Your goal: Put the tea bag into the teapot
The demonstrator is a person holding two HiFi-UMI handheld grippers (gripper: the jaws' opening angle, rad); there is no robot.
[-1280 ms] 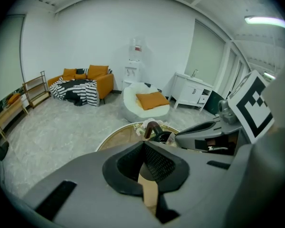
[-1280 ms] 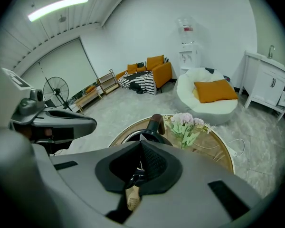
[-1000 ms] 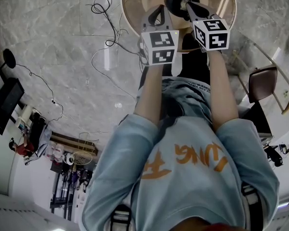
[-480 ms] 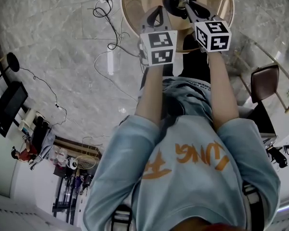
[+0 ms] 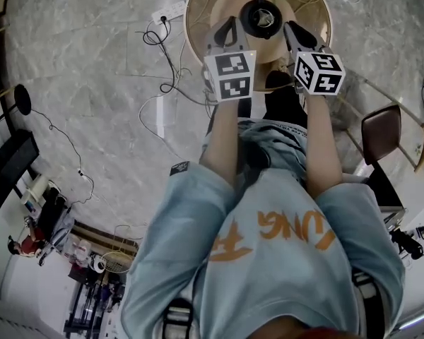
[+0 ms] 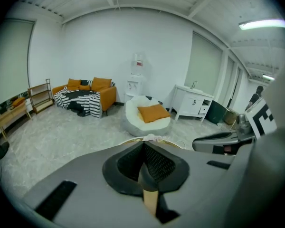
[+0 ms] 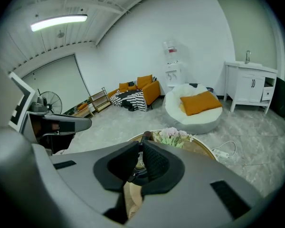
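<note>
A black teapot (image 5: 260,16) with an arched handle stands on a round wooden table (image 5: 198,20). My left gripper (image 5: 225,28) hovers at the table's near edge, just left of the pot, with its jaws shut and nothing between them (image 6: 143,144). My right gripper (image 5: 291,34) is level with it on the pot's right, apart from the pot. In the right gripper view its pads (image 7: 156,163) stand together at the tips (image 7: 140,144), and the teapot handle (image 7: 146,137) shows just past them. No tea bag shows in any view.
A bunch of flowers (image 7: 173,136) lies on the table's far side. A white power strip (image 5: 168,11) and loose cables (image 5: 159,83) lie on the marble floor to the left. A brown chair (image 5: 385,129) stands at the right. A white beanbag (image 7: 194,110) sits beyond the table.
My right gripper has drawn back from over the teapot to its right side, so the pot now shows whole. The left gripper has hardly moved.
</note>
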